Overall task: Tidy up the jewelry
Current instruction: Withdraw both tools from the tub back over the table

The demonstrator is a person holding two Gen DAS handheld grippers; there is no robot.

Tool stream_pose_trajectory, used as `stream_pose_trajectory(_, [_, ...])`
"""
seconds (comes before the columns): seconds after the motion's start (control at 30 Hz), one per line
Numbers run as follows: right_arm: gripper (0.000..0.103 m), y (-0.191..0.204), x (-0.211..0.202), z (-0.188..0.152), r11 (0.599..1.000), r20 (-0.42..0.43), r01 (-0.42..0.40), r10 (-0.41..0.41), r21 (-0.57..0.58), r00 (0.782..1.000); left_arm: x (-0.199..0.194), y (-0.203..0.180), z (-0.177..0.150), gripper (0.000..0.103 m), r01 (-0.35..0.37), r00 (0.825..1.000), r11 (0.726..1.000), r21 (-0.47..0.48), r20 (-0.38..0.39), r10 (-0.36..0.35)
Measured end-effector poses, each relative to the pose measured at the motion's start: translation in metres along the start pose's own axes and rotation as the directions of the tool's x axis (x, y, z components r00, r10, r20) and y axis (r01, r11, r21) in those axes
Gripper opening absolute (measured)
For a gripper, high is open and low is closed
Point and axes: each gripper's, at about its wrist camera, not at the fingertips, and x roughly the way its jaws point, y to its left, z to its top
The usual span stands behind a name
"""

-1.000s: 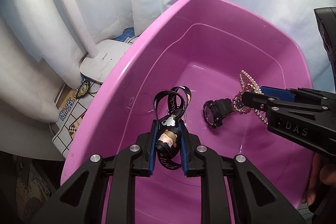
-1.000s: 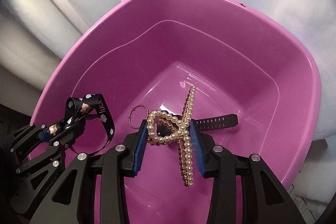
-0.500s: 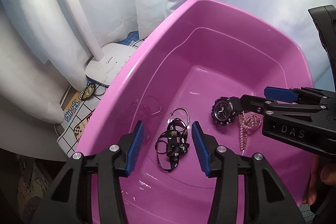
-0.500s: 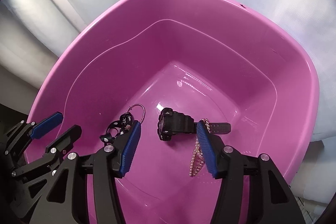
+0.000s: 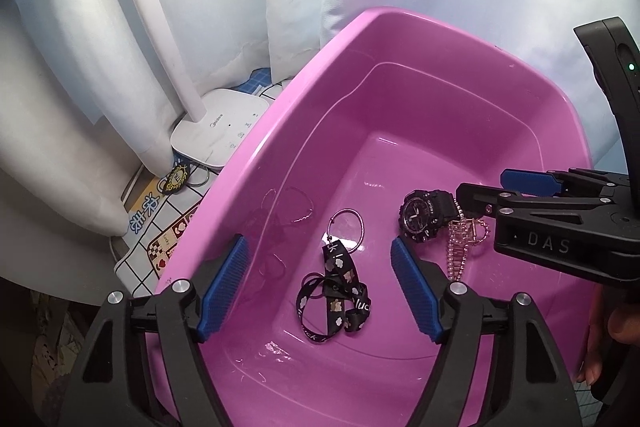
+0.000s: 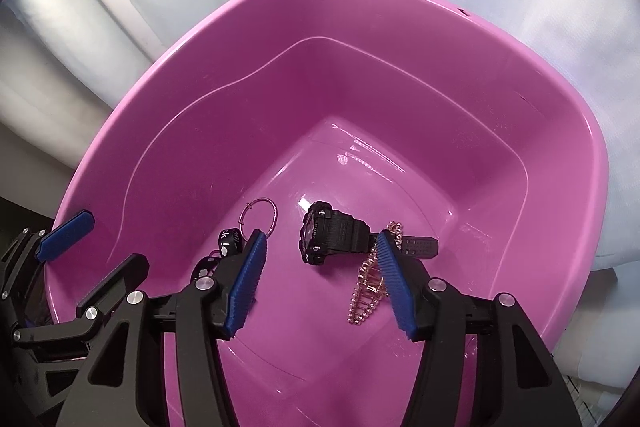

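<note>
A pink plastic tub (image 5: 280,99) fills both views. On its floor lie a black printed lanyard (image 5: 336,291) with a metal key ring (image 5: 346,227), a black sport watch (image 5: 424,215) and a pearl hair clip (image 5: 460,247). My left gripper (image 5: 317,242) hangs above the lanyard with its jaws opening, and nothing touches the pads. My right gripper (image 6: 320,235) stands open over the watch (image 6: 332,231) and the pearl clip (image 6: 366,291), holding neither. The lanyard (image 6: 226,243) is partly hidden behind its left finger. Each gripper shows in the other's view (image 5: 482,185) (image 6: 108,239).
A white lamp base (image 5: 220,131) with its stem (image 5: 156,19) stands left of the tub on a patterned cloth (image 5: 160,227). White curtains hang behind. A person's hand (image 5: 612,327) shows at the lower right edge.
Both grippers let go: the lanyard dropped from the left one and the pearl clip from the right one onto the tub floor. The left jaws have kept widening.
</note>
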Motion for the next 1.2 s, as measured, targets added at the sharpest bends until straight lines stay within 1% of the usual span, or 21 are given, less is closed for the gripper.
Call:
stream_pose_trajectory(0.1, [0.059,0.003,-0.001,-0.001,1.0,0.0,0.004,-0.004,-0.01,1.0,-0.001,0.0,-0.001,0.074,0.002,1.0,1.0,-0.003,0.001,-0.002])
stream_pose_trajectory(0.17, [0.064,0.005,-0.003,-0.001,1.0,0.004,0.015,-0.015,-0.019,1.0,-0.004,0.001,-0.001,0.077,0.005,1.0,1.0,-0.007,0.005,-0.004])
stream_pose_trajectory(0.4, [0.067,0.008,-0.006,-0.002,0.999,0.015,0.026,-0.026,-0.023,1.0,-0.014,0.0,-0.002,0.082,0.008,1.0,1.0,0.003,0.03,-0.008])
stream_pose_trajectory(0.47, [0.071,0.01,-0.009,-0.004,0.999,0.028,0.029,-0.028,-0.025,0.999,-0.02,0.0,-0.003,0.085,0.008,0.999,1.0,0.008,0.048,-0.008])
stream_pose_trajectory(0.63, [0.072,0.014,-0.025,-0.006,0.999,0.07,0.05,-0.049,-0.021,0.996,-0.04,0.002,-0.006,0.091,-0.005,0.993,1.0,0.022,0.116,0.002])
stream_pose_trajectory(0.77, [0.072,0.016,-0.04,-0.012,0.999,0.114,0.047,-0.046,-0.008,0.992,-0.056,0.006,-0.009,0.094,-0.017,0.985,1.0,0.015,0.172,0.014])
stream_pose_trajectory(0.83, [0.072,0.017,-0.051,-0.017,0.999,0.147,0.047,-0.047,-0.001,0.988,-0.064,0.01,-0.009,0.095,-0.001,0.98,1.0,0.001,0.197,0.001])
stream_pose_trajectory(0.93, [0.072,0.016,-0.072,-0.029,0.999,0.212,0.053,-0.054,0.012,0.976,-0.077,0.015,-0.01,0.095,0.017,0.971,1.0,-0.024,0.239,-0.011])
stream_pose_trajectory(1.07, [0.072,0.003,-0.101,-0.054,0.998,0.283,0.043,-0.056,0.054,0.957,-0.097,0.013,-0.015,0.096,0.045,0.952,0.999,-0.021,0.305,-0.037])
stream_pose_trajectory(1.2, [0.073,-0.021,-0.124,-0.089,0.991,0.312,0.051,-0.087,0.121,0.946,-0.111,-0.004,-0.018,0.096,0.053,0.94,0.998,0.025,0.335,-0.058])
